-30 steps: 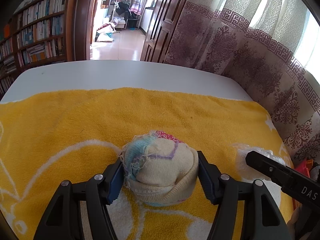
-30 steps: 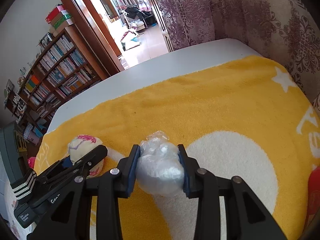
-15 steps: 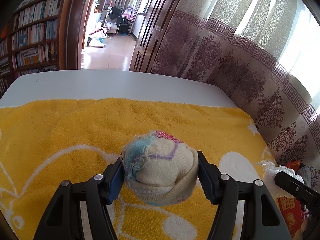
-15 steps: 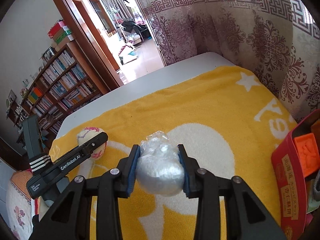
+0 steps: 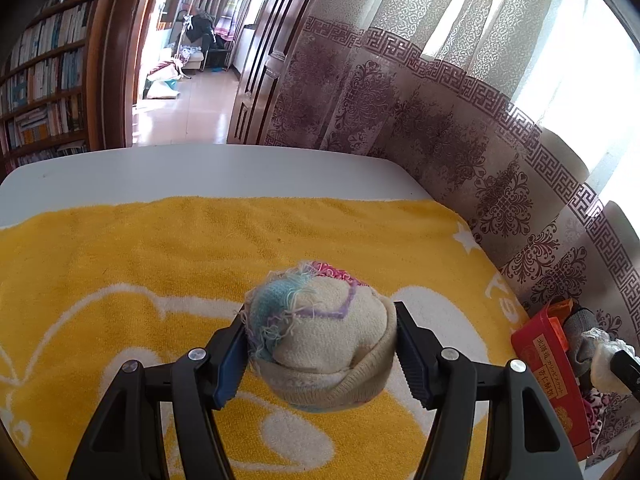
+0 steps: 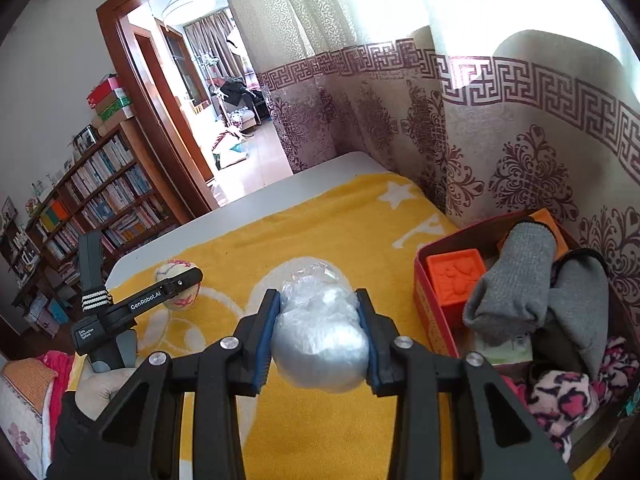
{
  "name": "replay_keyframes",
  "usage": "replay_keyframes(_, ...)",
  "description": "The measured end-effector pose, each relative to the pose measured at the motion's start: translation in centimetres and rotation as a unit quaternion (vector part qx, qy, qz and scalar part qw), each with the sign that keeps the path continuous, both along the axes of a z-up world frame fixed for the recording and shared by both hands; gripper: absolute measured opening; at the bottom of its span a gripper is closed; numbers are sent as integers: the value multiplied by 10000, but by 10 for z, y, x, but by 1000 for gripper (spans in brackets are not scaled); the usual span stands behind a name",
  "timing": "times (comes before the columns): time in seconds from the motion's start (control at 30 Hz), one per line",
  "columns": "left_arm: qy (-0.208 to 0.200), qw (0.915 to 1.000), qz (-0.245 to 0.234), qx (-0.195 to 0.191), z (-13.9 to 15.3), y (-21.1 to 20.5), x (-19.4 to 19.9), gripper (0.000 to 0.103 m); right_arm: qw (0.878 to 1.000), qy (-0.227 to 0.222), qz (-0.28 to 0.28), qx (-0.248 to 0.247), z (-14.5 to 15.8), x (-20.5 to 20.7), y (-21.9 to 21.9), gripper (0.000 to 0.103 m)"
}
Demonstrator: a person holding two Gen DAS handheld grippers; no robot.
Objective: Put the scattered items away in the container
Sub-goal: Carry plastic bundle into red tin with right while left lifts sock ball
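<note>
Left gripper (image 5: 320,348): jaws closed against both sides of a rolled sock ball (image 5: 324,336), cream with blue, pink and purple yarn, carried above the yellow towel (image 5: 200,248) that covers the white surface (image 5: 200,168).

Right gripper (image 6: 320,340): jaws closed on a crumpled ball of clear plastic wrap (image 6: 320,344), held over the towel just left of the red box (image 6: 434,320).

Red box: stands at the right edge of the towel, beside the patterned curtain (image 6: 500,132). Inside it lie an orange block (image 6: 456,276), a grey sock (image 6: 512,280) draped over a second grey piece, and a pink-and-black spotted cloth (image 6: 560,400) nearest the camera. In the left wrist view the same box (image 5: 548,372) appears at the far right, with the plastic ball (image 5: 604,364) beside it.

Background: a bookshelf (image 6: 92,200) at left and an open doorway (image 6: 208,80) into a further room.
</note>
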State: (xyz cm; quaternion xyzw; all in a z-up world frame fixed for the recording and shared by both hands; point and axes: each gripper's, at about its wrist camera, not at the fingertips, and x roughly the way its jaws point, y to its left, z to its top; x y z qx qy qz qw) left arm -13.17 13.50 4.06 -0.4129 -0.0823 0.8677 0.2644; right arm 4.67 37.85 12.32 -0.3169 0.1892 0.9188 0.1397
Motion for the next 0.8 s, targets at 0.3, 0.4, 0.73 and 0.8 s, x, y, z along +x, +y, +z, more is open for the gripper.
replay_keyframes(0.3, 97, 9989, -388, 225, 22, 17, 24, 67, 9927, 12, -1180, 262, 4, 91, 68, 40)
replay_keyframes(0.4, 148, 9982, -541, 227, 29, 26, 37, 67, 9872, -41, -1539, 422, 1, 110, 88, 40)
replay_keyframes(0.73, 192, 9921, -1237, 109, 38, 80, 92, 67, 9838, -226, -1649, 667, -25, 114, 107, 40)
replay_keyframes(0.8, 189, 9899, -1402, 117, 40, 93, 103, 67, 9848, -253, -1570, 699, -29, 113, 106, 40)
